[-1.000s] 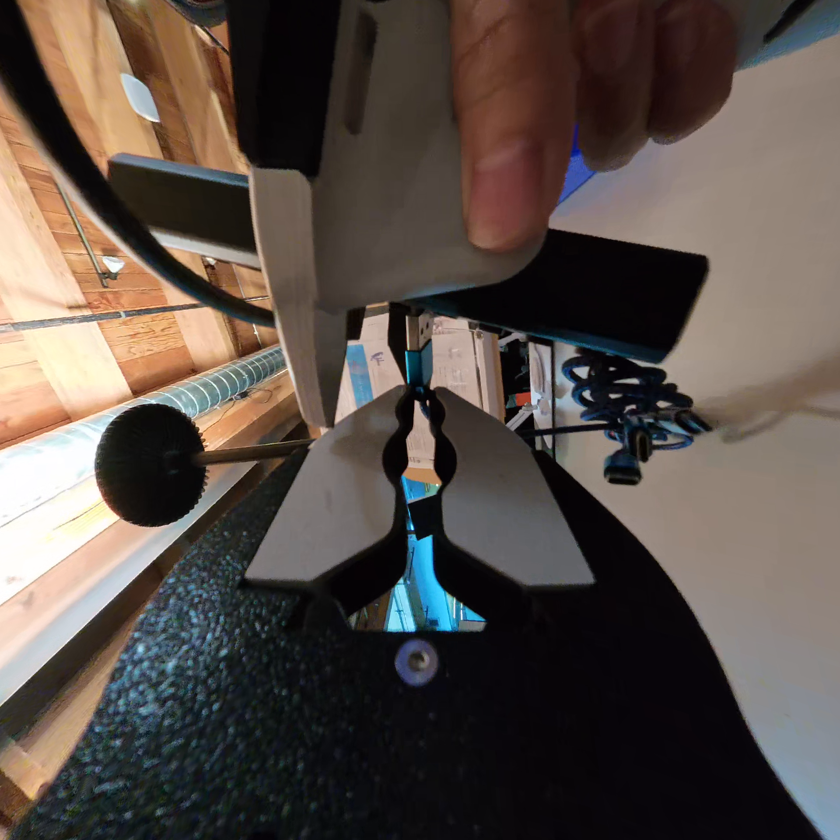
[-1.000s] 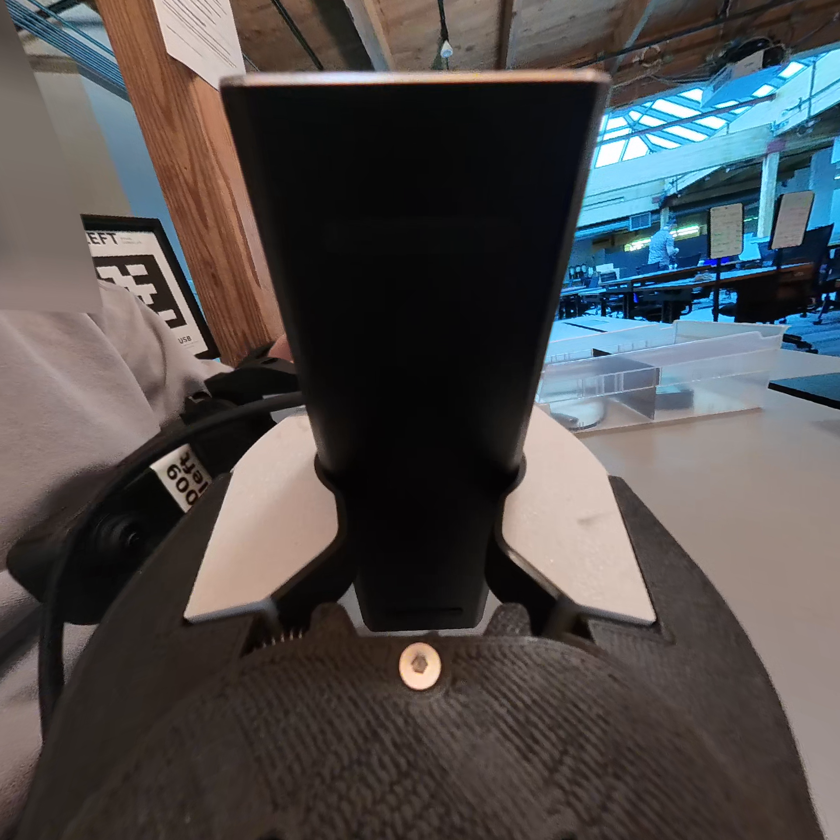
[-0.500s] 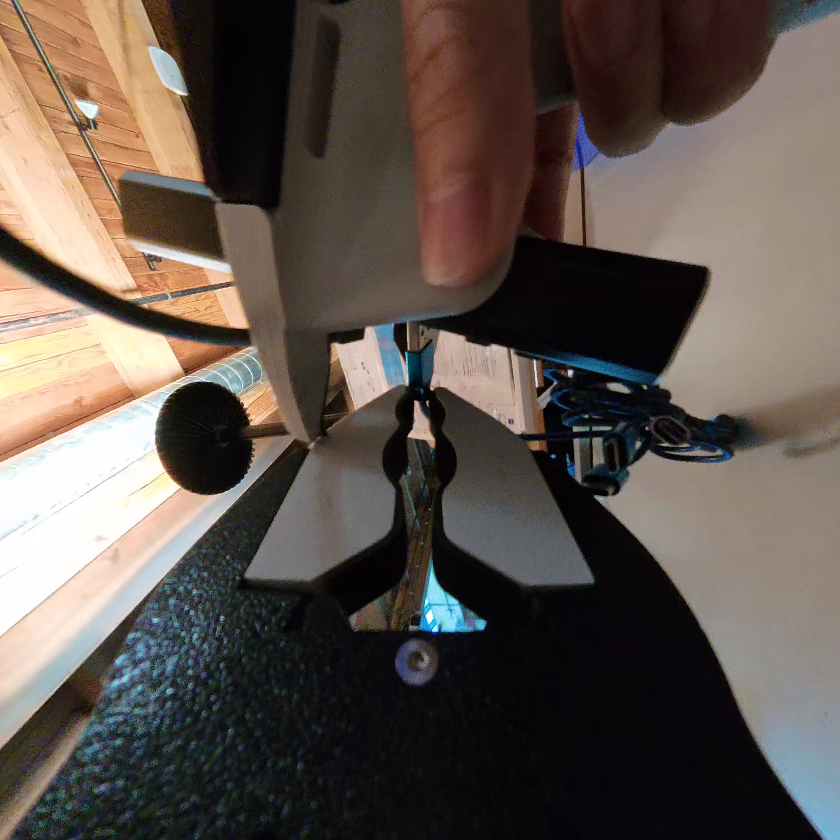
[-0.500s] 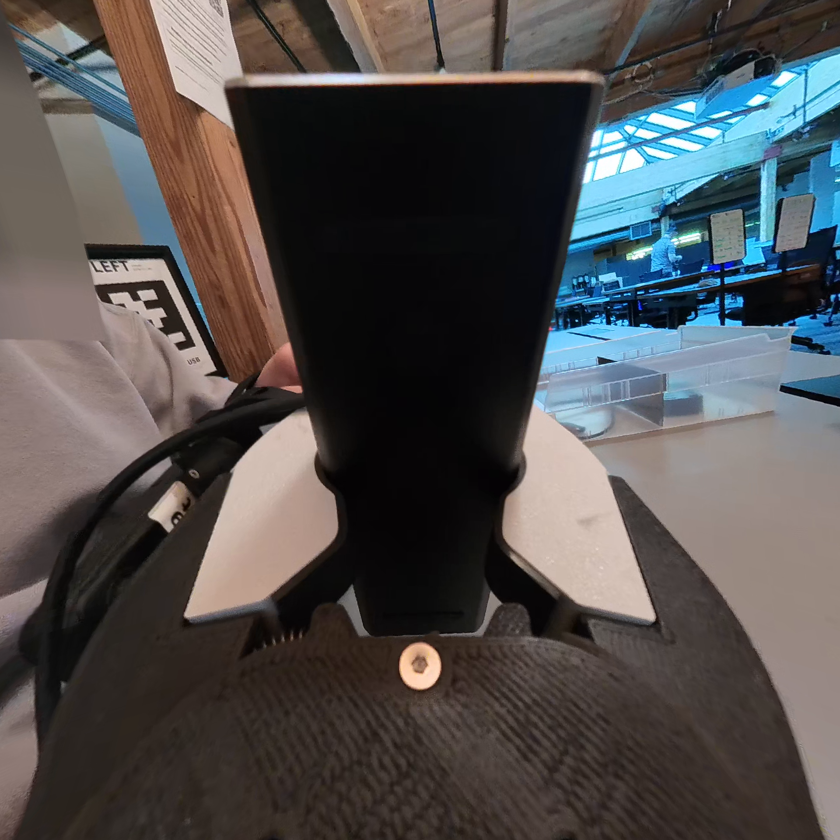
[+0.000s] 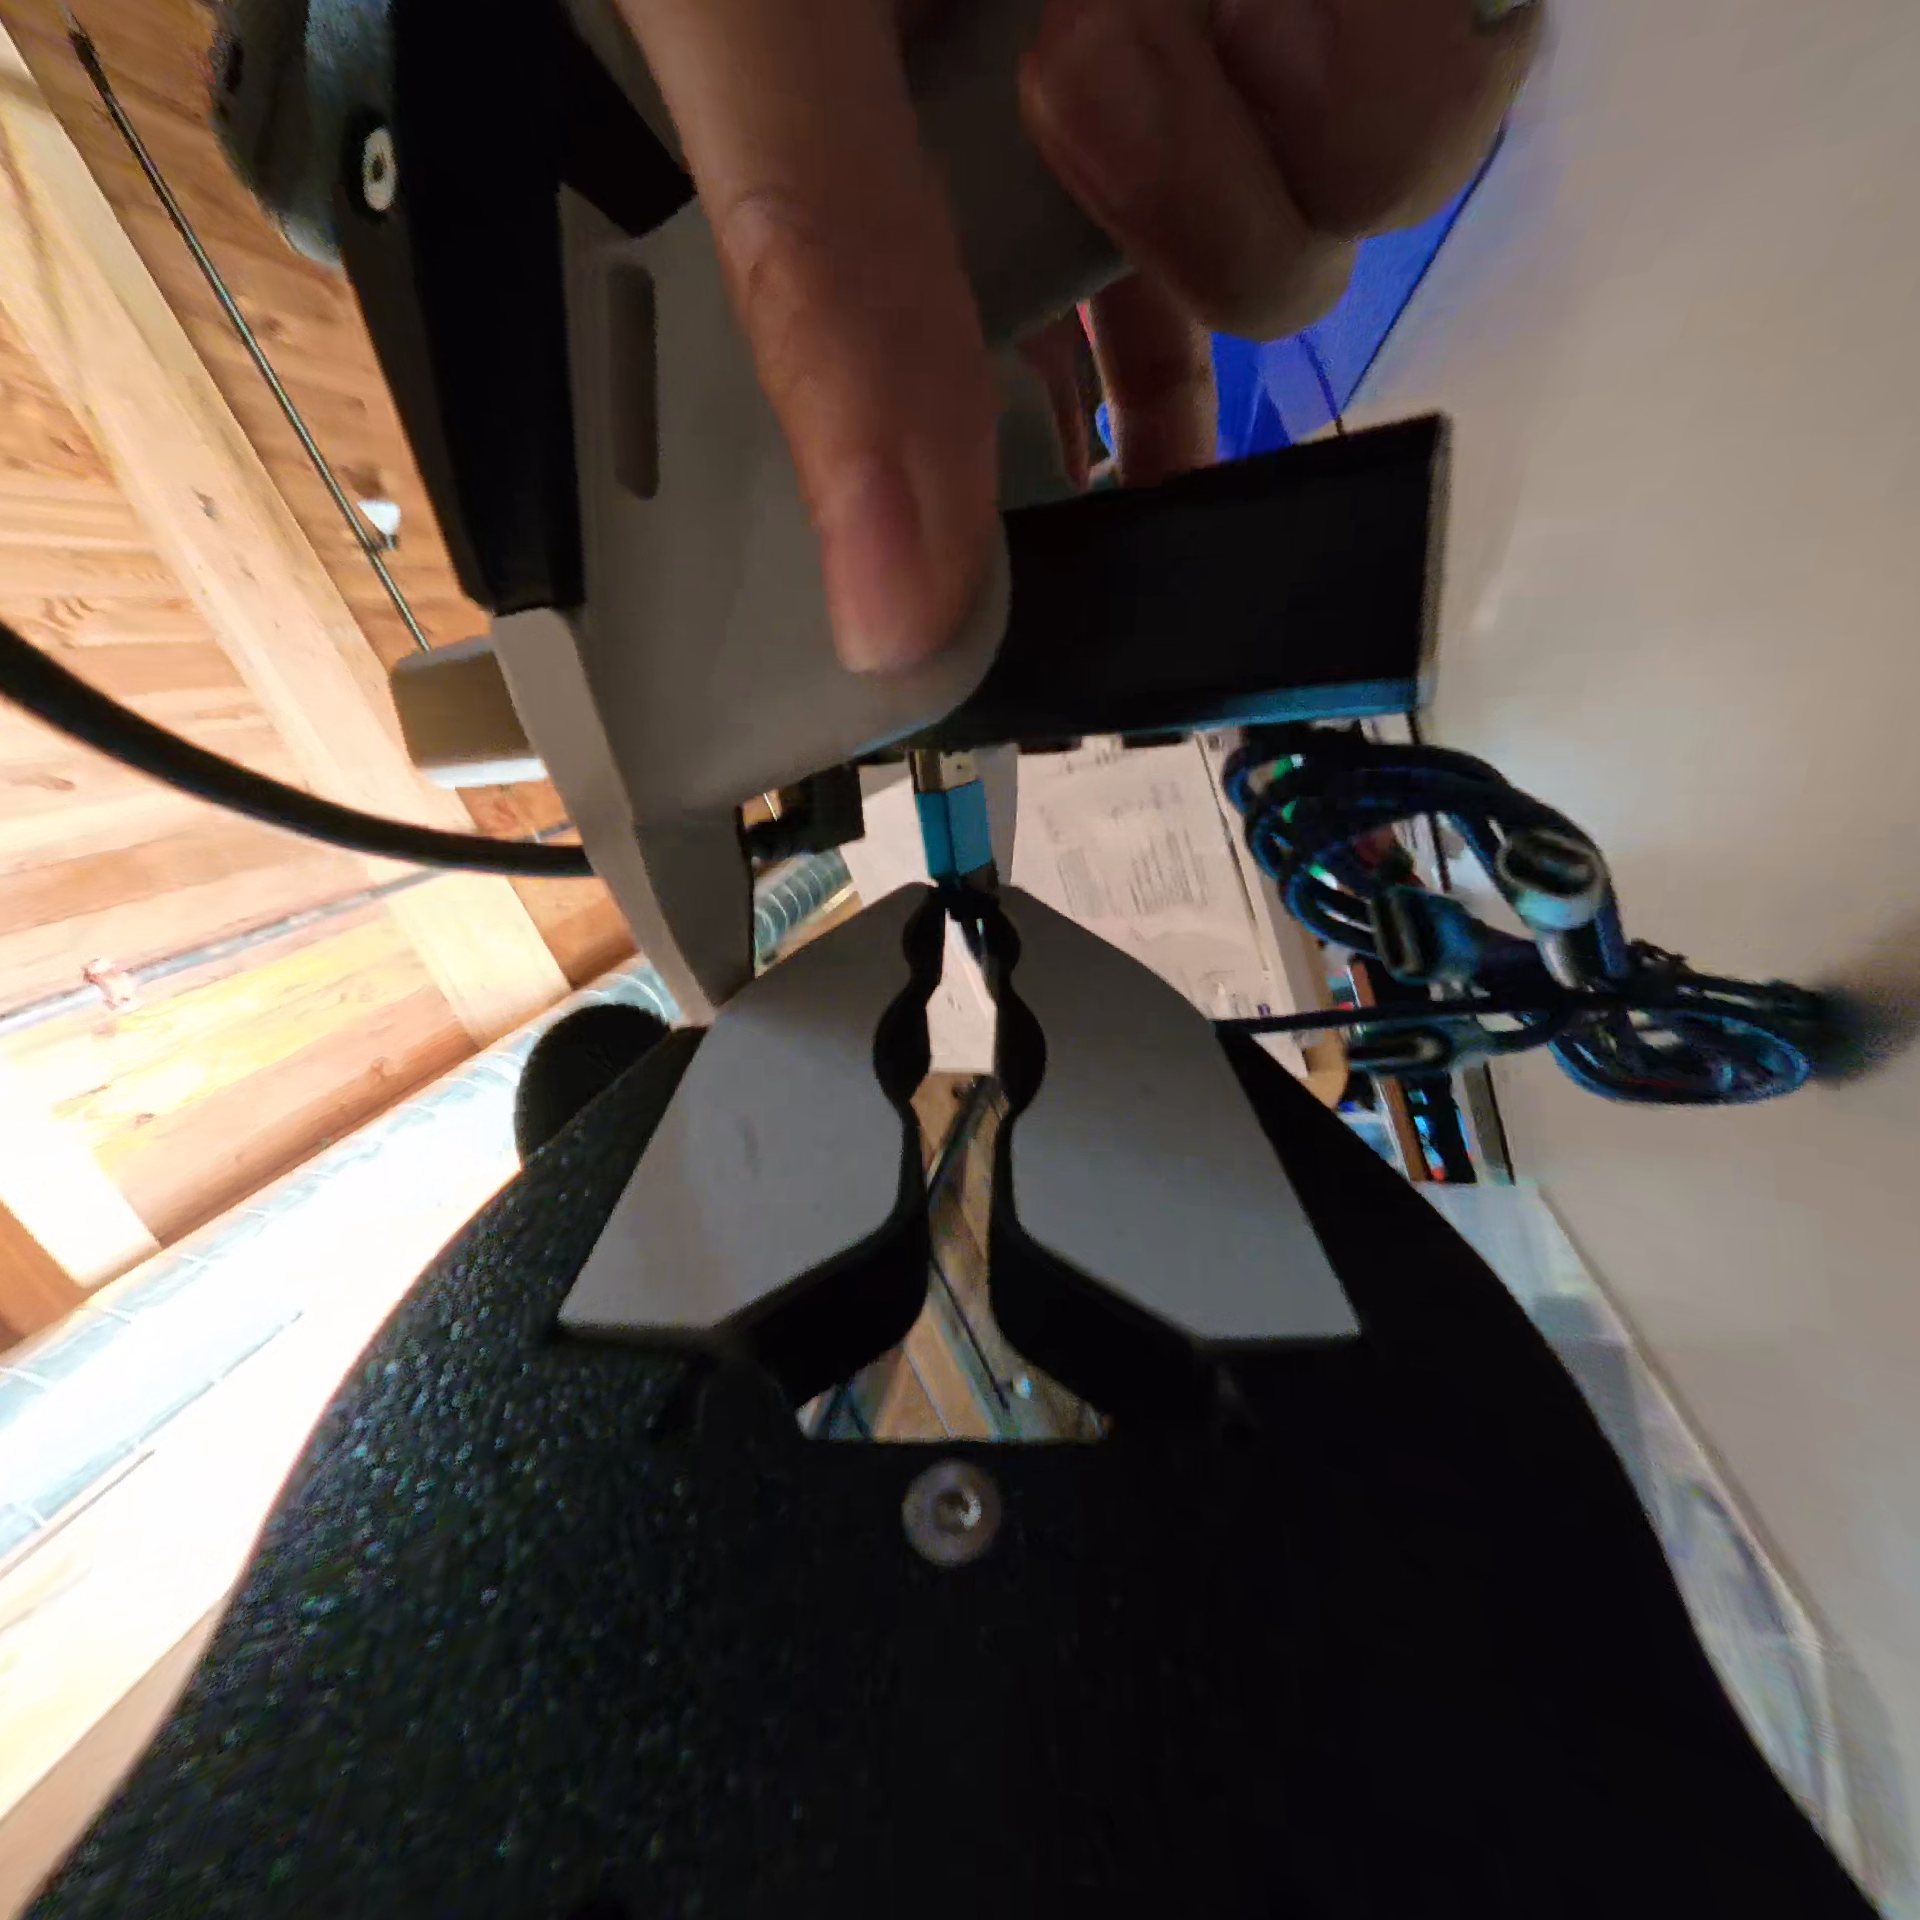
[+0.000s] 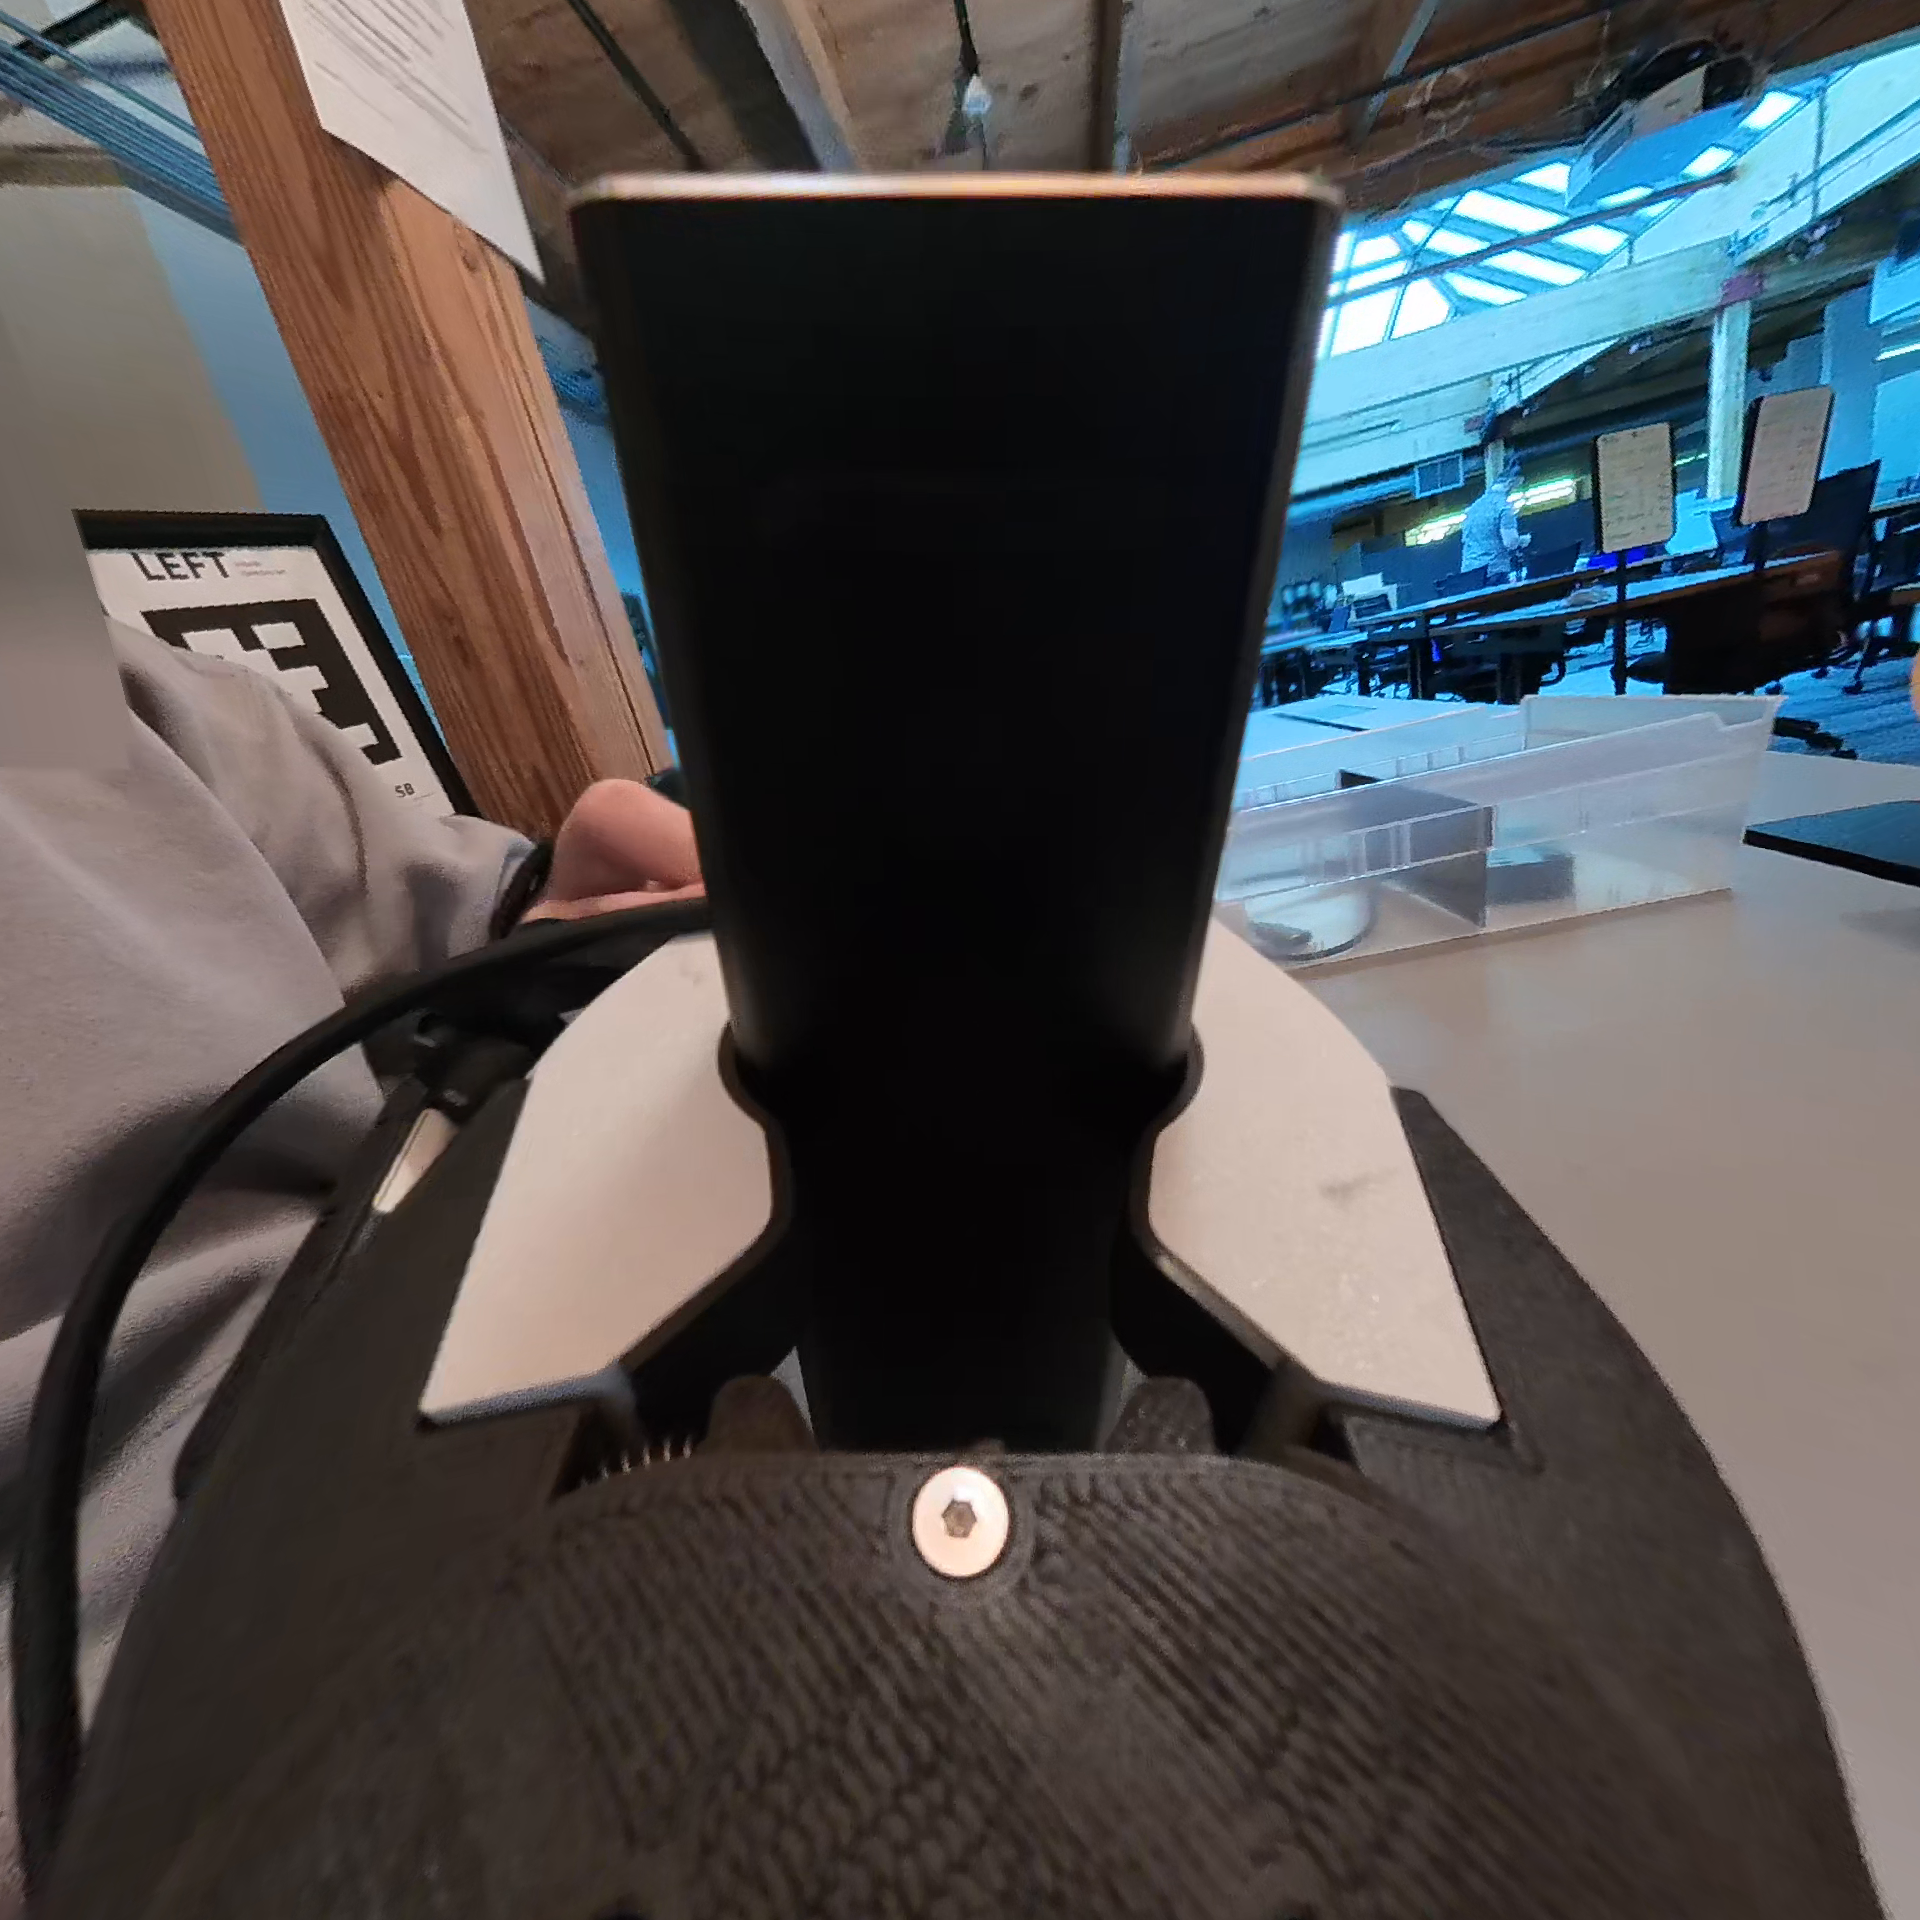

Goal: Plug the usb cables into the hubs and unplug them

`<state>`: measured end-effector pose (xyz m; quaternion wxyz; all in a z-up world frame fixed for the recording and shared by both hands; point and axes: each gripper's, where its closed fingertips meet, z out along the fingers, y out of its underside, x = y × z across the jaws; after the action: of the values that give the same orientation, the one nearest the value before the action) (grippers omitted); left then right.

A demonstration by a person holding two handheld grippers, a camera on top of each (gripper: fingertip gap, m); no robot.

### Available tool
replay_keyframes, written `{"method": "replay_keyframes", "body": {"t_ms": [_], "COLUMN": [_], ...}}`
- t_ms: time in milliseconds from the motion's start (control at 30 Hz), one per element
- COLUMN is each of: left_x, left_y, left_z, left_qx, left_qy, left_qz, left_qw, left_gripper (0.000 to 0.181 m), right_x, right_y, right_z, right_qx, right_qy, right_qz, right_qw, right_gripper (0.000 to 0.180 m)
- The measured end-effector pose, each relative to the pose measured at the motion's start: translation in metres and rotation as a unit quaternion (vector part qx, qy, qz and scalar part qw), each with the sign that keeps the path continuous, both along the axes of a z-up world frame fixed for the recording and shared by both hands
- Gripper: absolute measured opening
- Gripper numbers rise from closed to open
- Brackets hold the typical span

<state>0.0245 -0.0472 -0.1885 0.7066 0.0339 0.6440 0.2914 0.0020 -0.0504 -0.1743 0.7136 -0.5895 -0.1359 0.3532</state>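
Midair over a pale table point(image 5: 1704, 436), my left gripper point(image 5: 966, 914) pinches the teal USB plug point(image 5: 954, 831) by its narrow tail, jaws closed to a sliver on it, the metal tip of the plug pointing into the lower edge of the black hub point(image 5: 1216, 592). Whether the tip is seated in a port or only touching the edge, the left wrist view does not show. My right gripper point(image 6: 956, 1049) is clamped on that same hub point(image 6: 951, 582), which stands up between its jaws as a flat dark slab with a thin metal rim at the far end. My right hand point(image 5: 935, 343) wraps the right gripper's pale body.

The hub looks rigid, light and smooth-faced. I judge it could slip or twist under a sideways push, so a hold across its broad flanks, low on the body, suits it. The plug is small and stiff, while its braided lead is limp. The hard teal shell just behind the metal is the place to take it, since a grip on the cord alone would let the plug wobble at the port.

A tangle of spare blue cables point(image 5: 1475, 935) lies on the table beyond, well apart from the hub. A clear divided bin point(image 6: 1507, 821) sits on the table in the right wrist view.

A framed black-and-white marker card point(image 6: 260, 655) stands behind my grey sleeve point(image 6: 187, 935), a printed sheet point(image 6: 405, 94) is fixed to the wooden post point(image 6: 416, 416), and distant boards carry writing too small to read. No brand shows on hub or plug.
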Motion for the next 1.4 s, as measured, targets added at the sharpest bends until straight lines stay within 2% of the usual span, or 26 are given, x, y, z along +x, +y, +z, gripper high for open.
{"method": "replay_keyframes", "body": {"t_ms": [133, 267, 433, 467, 567, 667, 733, 767, 800, 867, 900, 933, 967, 1033, 1133, 1233, 1367, 1400], "left_x": [-0.001, -0.004, 0.001, 0.001, -0.003, -0.011, -0.021, -0.026, -0.031, -0.037, -0.037, -0.034, -0.027, -0.016, -0.005, 0.003, 0.008, 0.010], "left_y": [-0.001, -0.005, -0.005, -0.005, 0.005, 0.013, 0.013, 0.009, 0.000, -0.013, -0.019, -0.022, -0.022, -0.028, -0.039, -0.037, -0.029, -0.025], "left_z": [-0.009, -0.018, -0.011, -0.010, -0.017, -0.025, -0.027, -0.022, -0.012, 0.023, 0.039, 0.050, 0.056, 0.056, 0.052, 0.053, 0.056, 0.063], "left_qx": [-0.026, -0.033, -0.055, -0.069, -0.143, -0.270, -0.403, -0.487, -0.578, -0.744, -0.795, -0.824, -0.838, -0.833, -0.812, -0.782, -0.779, -0.773], "left_qy": [0.024, 0.042, 0.028, 0.025, 0.042, 0.083, 0.125, 0.143, 0.164, 0.177, 0.191, 0.203, 0.203, 0.226, 0.249, 0.249, 0.275, 0.254], "left_qz": [-0.049, -0.057, -0.068, -0.075, -0.075, -0.095, -0.116, -0.139, -0.169, -0.215, -0.231, -0.237, -0.229, -0.218, -0.209, -0.202, -0.196, -0.209], "left_qw": [0.998, 0.997, 0.996, 0.994, 0.986, 0.955, 0.899, 0.850, 0.781, 0.607, 0.528, 0.473, 0.452, 0.456, 0.484, 0.535, 0.528, 0.543], "left_gripper": [0.006, 0.007, 0.008, 0.008, 0.028, 0.038, 0.047, 0.051, 0.056, 0.066, 0.072, 0.072, 0.074, 0.079, 0.072, 0.061, 0.060, 0.039], "right_x": [-0.003, -0.008, -0.001, -0.001, 0.001, 0.001, 0.000, -0.002, -0.003, -0.006, -0.010, -0.013, -0.016, -0.022, -0.025, -0.022, -0.015, -0.014], "right_y": [0.002, 0.004, 0.000, -0.002, -0.006, -0.005, -0.002, -0.001, 0.000, 0.005, 0.006, 0.009, 0.011, 0.013, 0.016, 0.019, 0.025, 0.028], "right_z": [-0.006, -0.008, -0.002, -0.001, -0.004, -0.006, -0.009, -0.010, -0.012, -0.017, -0.019, -0.020, -0.021, -0.023, -0.028, -0.032, -0.030, -0.034], "right_qx": [-0.014, -0.018, 0.011, 0.019, 0.026, 0.028, 0.025, 0.020, 0.015, 0.011, 0.007, 0.005, 0.003, -0.001, -0.011, -0.023, -0.035, -0.051], "right_qy": [-0.014, -0.022, -0.030, -0.039, -0.062, -0.078, -0.091, -0.095, -0.101, -0.121, -0.127, -0.132, -0.137, -0.144, -0.154, -0.157, -0.138, -0.134], "right_qz": [0.004, 0.011, -0.009, -0.015, -0.024, -0.030, -0.037, -0.034, -0.036, -0.041, -0.036, -0.037, -0.035, -0.030, -0.027, -0.036, -0.058, -0.061], "right_qw": [1.000, 1.000, 0.999, 0.999, 0.997, 0.996, 0.995, 0.995, 0.994, 0.992, 0.991, 0.991, 0.990, 0.989, 0.988, 0.987, 0.988, 0.988], "right_gripper": [0.073, 0.075, 0.072, 0.075, 0.074, 0.072, 0.072, 0.072, 0.072, 0.072, 0.072, 0.072, 0.072, 0.072, 0.072, 0.072, 0.073, 0.087]}}
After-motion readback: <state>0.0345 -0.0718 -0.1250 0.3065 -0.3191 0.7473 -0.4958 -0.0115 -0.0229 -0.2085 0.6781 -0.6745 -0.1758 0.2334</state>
